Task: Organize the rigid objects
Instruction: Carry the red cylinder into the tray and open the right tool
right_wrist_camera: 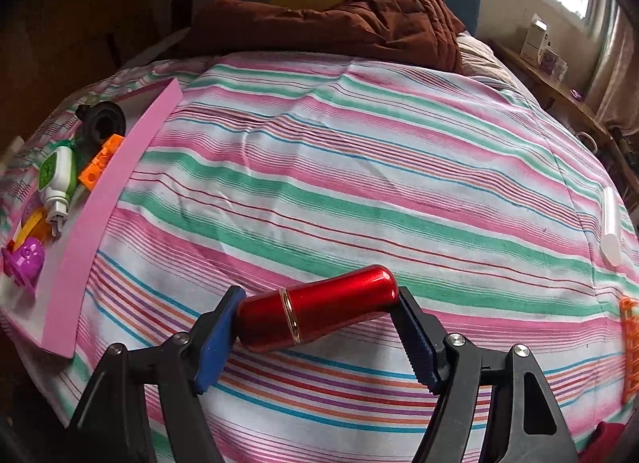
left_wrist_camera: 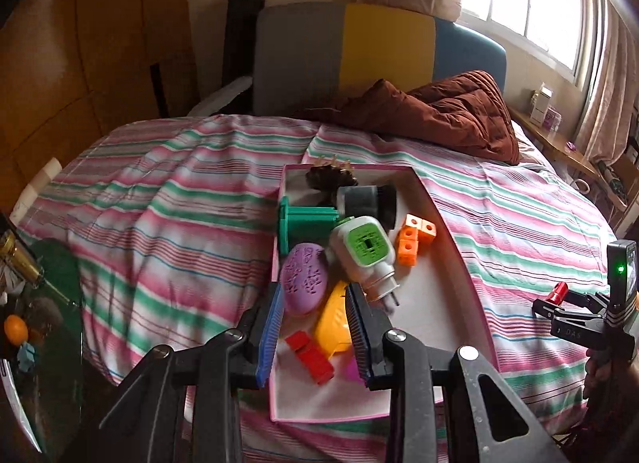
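Pink cardboard box (left_wrist_camera: pixel 459 259), shallow, white inside, on striped bedsheet (left_wrist_camera: pixel 159 199). Contents near to far: red block (left_wrist_camera: pixel 309 351); yellow plastic piece (left_wrist_camera: pixel 333 323); purple oval (left_wrist_camera: pixel 304 279) at 10 o'clock of the yellow piece; white plug-in with green face (left_wrist_camera: pixel 361 251); orange cube cluster (left_wrist_camera: pixel 413 239) at 3 o'clock of the plug-in; green spool-like frame (left_wrist_camera: pixel 303 223); grey-black cylinder (left_wrist_camera: pixel 365 203); dark spiky item (left_wrist_camera: pixel 329 175) at far wall.

Left gripper (left_wrist_camera: pixel 315 327): blue-padded fingers parted, nothing clamped, poised over near end of box; yellow piece and red block showing in the gap, contact not discernible.

Right gripper (right_wrist_camera: pixel 317 327): clenched end-to-end on red metallic cylinder (right_wrist_camera: pixel 319 305) with gold band, held crosswise above the sheet. Box at 10 o'clock of this gripper in right wrist view, well apart.

Loose on sheet: white tube (right_wrist_camera: pixel 611 223) at 3 o'clock, orange lattice piece (right_wrist_camera: pixel 629 339) at right edge.

Brown quilt (right_wrist_camera: pixel 359 20) beyond, at 12 o'clock.
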